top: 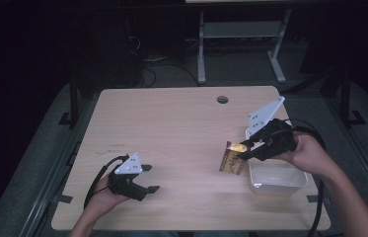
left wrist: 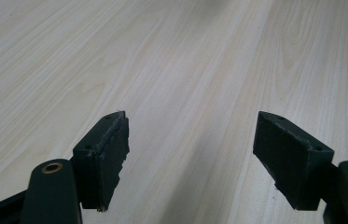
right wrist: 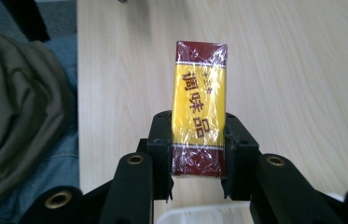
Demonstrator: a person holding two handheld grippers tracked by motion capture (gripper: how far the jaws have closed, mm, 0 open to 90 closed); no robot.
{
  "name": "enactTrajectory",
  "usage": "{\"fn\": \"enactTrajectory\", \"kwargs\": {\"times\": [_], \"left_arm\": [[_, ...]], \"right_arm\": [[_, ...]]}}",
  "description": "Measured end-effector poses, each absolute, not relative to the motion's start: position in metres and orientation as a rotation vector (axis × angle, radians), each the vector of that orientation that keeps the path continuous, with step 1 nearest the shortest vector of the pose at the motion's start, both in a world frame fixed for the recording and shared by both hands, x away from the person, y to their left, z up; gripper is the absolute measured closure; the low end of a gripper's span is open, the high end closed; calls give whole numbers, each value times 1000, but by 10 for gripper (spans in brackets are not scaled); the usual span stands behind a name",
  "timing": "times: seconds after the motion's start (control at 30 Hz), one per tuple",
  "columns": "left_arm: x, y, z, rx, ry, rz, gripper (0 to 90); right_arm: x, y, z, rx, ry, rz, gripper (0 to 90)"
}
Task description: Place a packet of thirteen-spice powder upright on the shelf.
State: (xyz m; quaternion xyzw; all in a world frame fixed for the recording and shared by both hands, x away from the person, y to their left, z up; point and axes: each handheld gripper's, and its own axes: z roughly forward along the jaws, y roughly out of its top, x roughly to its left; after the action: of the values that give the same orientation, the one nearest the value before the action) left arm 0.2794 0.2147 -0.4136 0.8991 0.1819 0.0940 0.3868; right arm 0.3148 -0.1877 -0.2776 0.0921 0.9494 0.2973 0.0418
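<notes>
A yellow and dark red box (right wrist: 198, 109) wrapped in clear film is clamped between the jaws of my right gripper (right wrist: 198, 140), which is shut on it. In the high view the box (top: 233, 159) hangs above the table, left of a white tub (top: 276, 179), held by the right gripper (top: 243, 149). My left gripper (top: 148, 178) rests near the table's front left. In the left gripper view the left gripper (left wrist: 190, 156) stands open over bare wood, with nothing between its pads.
The light wooden table (top: 171, 128) has a round cable hole (top: 222, 99) near its far edge. The white tub sits at the front right by the table's edge. Dark cloth (right wrist: 17, 107) lies beyond the table's edge in the right gripper view.
</notes>
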Motion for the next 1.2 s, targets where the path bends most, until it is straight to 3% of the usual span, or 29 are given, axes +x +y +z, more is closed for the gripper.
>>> {"fn": "enactTrajectory", "kwargs": {"times": [1.2], "left_arm": [[280, 215, -414, 2284, 462, 241, 262]], "right_arm": [[323, -263, -280, 514, 2814, 772, 682]]}}
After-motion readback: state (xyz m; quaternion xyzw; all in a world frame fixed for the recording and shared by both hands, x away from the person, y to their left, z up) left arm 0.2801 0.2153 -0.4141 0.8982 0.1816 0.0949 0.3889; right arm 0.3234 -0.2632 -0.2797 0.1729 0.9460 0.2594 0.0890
